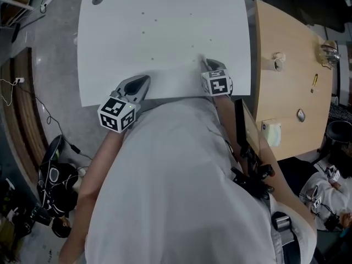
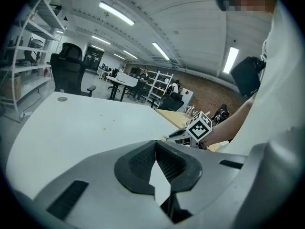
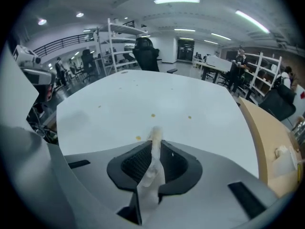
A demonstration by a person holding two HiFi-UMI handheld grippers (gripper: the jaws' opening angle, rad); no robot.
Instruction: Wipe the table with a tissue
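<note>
We see the right gripper (image 3: 153, 146) with its fingers clamped on a twisted tissue (image 3: 151, 170). The tissue's long axis runs along the fingers, and its tip pokes out forward over the white tabletop (image 3: 143, 97), pointing at small crumbs (image 3: 153, 115). The left gripper (image 2: 156, 151) has its fingers closed tip to tip, with nothing between them, over the tabletop's near edge.
</note>
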